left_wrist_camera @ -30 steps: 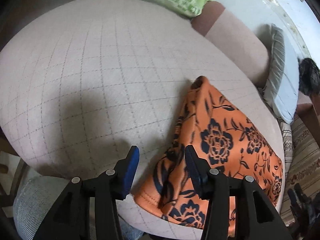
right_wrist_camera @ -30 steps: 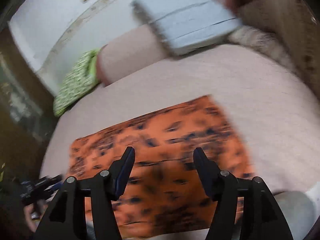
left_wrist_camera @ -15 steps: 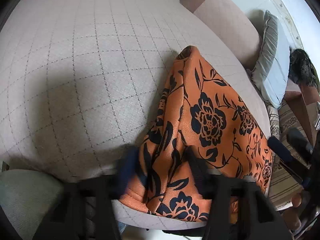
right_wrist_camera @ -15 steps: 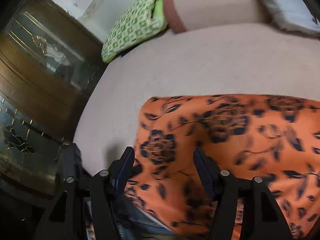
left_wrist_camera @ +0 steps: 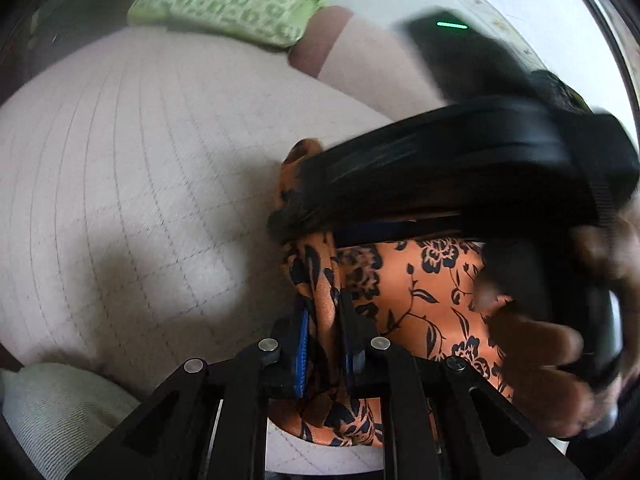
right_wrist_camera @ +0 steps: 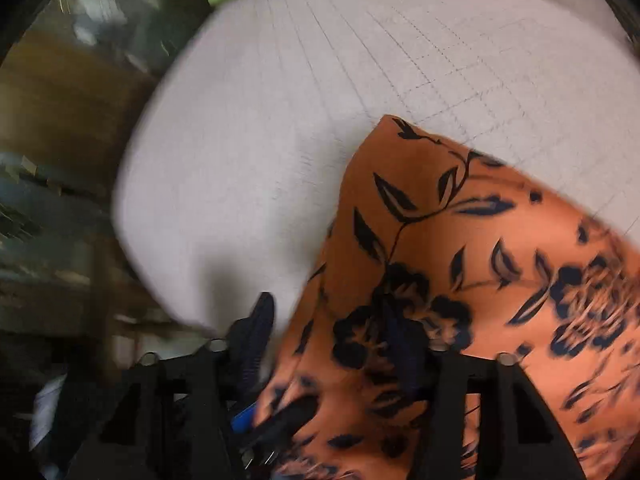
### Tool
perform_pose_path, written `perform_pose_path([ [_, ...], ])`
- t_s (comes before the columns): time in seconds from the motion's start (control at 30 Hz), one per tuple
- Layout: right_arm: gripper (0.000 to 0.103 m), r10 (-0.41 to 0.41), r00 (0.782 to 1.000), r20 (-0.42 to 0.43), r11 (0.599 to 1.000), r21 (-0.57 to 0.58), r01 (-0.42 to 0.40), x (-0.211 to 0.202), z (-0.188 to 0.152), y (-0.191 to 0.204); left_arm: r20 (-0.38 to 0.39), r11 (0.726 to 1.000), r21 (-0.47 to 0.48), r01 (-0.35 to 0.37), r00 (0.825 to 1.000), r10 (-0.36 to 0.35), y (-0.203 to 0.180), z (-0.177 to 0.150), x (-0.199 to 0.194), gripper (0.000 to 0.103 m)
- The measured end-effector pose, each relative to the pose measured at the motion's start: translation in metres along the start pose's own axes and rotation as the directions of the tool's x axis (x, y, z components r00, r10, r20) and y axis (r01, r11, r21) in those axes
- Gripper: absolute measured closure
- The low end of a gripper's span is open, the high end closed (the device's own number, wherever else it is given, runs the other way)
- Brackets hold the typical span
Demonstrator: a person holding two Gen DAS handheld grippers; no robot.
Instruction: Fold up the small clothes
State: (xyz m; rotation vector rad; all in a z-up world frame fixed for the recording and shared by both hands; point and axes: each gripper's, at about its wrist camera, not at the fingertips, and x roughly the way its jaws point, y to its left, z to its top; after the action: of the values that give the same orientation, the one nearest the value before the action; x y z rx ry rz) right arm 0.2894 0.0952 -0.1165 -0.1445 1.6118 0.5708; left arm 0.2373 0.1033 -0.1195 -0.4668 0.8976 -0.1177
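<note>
The left claw (left_wrist_camera: 323, 334) is clamped on a bunched fold of the orange floral cloth (left_wrist_camera: 416, 292), its blue pads pressing the fabric from both sides. The cloth lies on the pale quilted cushion (left_wrist_camera: 140, 168), near its front edge. The right claw (right_wrist_camera: 336, 340) is spread wide over the cloth's near corner — one finger beside the fabric, the other blurred behind it. A green pillow (left_wrist_camera: 228, 4) sits at the cushion's far end.

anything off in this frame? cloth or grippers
Nothing damaged or spilled. The orange floral cloth is bunched into a ridge where the left gripper pinches it, and it hangs off the cushion edge. The right gripper is too blurred to judge.
</note>
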Motion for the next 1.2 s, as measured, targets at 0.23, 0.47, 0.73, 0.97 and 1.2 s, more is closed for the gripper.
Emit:
perform_pose_path([
  [0.23, 0.082, 0.005, 0.998, 0.057, 1.0, 0.011, -0.006, -0.011, -0.026, -0.009, 0.041, 0.992, 0.126, -0.008, 0.999, 0.003, -0.025, -0.01, -0.006, 0.093],
  [0.47, 0.086, 0.198, 0.929, 0.313, 0.971, 0.067, -0.23, -0.084, -0.088, -0.059, 0.123, 0.955, 0.297, -0.018, 0.992, -0.019, -0.086, -0.03, -0.039, 0.093],
  [0.73, 0.086, 0.295, 0.774, 0.561, 0.898, 0.113, -0.425, -0.166, -0.183, -0.155, 0.108, 0.86, 0.509, 0.042, 0.988, -0.112, -0.207, -0.045, -0.057, 0.093],
  [0.97, 0.086, 0.257, 0.677, 0.689, 0.821, 0.214, -0.529, -0.195, -0.247, -0.27, -0.035, 0.791, 0.592, 0.154, 0.986, -0.166, -0.305, -0.063, -0.006, 0.093],
  [1.2, 0.086, 0.246, 0.671, 0.7, 0.686, 0.363, -0.63, -0.141, -0.273, -0.362, -0.23, 0.797, 0.565, 0.213, 0.969, -0.096, -0.348, -0.073, 0.084, 0.093],
])
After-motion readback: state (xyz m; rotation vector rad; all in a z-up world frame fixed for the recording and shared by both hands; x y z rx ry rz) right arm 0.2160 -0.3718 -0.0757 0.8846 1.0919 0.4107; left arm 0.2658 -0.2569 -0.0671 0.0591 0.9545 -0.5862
